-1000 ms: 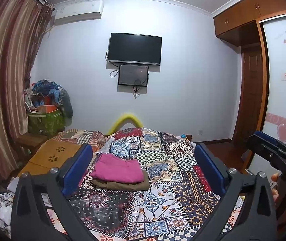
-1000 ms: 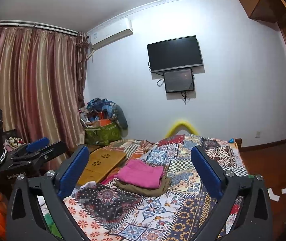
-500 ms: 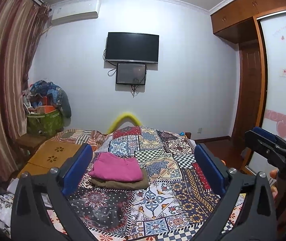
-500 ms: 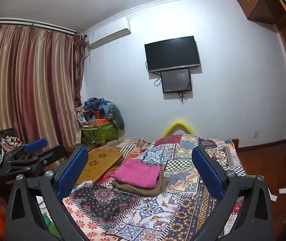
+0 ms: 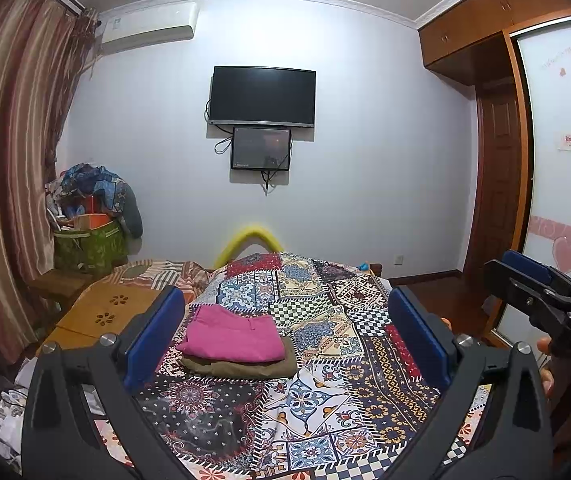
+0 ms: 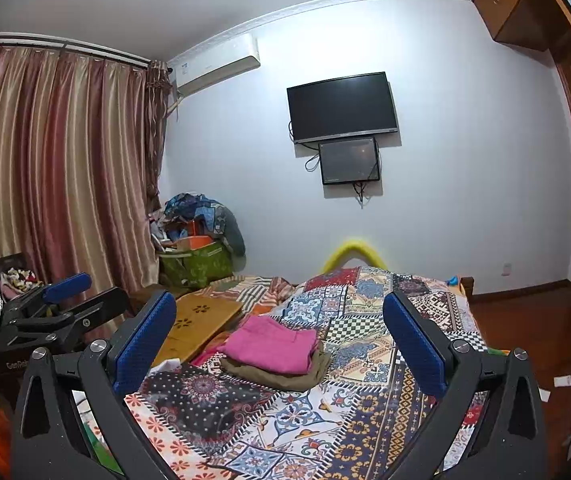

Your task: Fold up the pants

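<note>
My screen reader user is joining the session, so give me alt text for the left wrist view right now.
Folded pink pants lie stacked on folded olive-green pants on a bed with a multicoloured patchwork bedspread, framed by the open blue-padded jaws of the black left gripper, which holds nothing. A black wall-mounted television hangs beyond, and the right gripper shows at the right edge.

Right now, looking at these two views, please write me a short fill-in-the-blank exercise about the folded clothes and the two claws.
1. The folded pink pants lie on top of a folded ____ garment.
2. Both garments rest on the patterned ____.
3. The left claw and the right claw are both ____ and hold nothing.
4. On the wall, the smaller screen hangs directly ____ the large television.

Missing words: olive; bedspread; open; below
</note>
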`<action>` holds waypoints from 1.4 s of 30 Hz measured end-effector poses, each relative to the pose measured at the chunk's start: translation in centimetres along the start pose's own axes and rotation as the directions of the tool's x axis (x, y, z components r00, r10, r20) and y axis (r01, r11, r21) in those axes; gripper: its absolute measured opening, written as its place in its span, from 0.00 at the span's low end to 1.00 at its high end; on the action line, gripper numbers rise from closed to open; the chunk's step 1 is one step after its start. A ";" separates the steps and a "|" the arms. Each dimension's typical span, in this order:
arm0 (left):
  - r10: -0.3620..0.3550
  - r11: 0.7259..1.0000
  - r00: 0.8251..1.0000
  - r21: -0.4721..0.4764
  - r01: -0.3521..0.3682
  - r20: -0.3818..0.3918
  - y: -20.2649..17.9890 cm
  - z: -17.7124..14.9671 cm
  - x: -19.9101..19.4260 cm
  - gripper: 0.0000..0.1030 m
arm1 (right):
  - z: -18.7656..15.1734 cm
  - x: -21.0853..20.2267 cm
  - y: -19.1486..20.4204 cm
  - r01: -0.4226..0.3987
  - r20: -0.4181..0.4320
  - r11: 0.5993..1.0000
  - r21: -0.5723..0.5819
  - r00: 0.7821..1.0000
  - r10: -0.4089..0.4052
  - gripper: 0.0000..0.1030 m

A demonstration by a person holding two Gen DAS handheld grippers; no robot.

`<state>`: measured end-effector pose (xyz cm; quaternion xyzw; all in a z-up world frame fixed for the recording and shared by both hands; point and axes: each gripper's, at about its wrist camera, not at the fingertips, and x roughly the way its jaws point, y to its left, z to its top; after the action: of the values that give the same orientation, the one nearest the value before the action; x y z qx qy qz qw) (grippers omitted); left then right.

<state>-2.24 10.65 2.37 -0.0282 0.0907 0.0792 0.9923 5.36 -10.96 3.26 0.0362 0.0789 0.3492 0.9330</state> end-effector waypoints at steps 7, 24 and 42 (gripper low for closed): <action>-0.003 1.000 1.000 -0.002 0.003 -0.001 -0.1 0.1 0.0 1.00 | 0.0 -0.1 -0.2 -0.001 0.001 1.000 0.005 1.000 0.001 1.00; -0.014 1.000 1.000 -0.004 0.014 0.003 -0.6 0.4 -0.3 1.00 | 0.1 -0.4 -0.3 0.000 0.009 1.000 0.002 1.000 0.000 1.00; -0.039 0.999 0.999 -0.006 0.039 -0.005 -0.6 0.5 -0.6 1.00 | 0.0 -0.5 -0.4 0.000 0.010 1.000 0.004 1.000 0.000 1.00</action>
<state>-2.61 10.00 2.99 -0.0330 0.0923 0.0599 0.9934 5.31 -11.59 3.30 0.0396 0.0747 0.3489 0.9333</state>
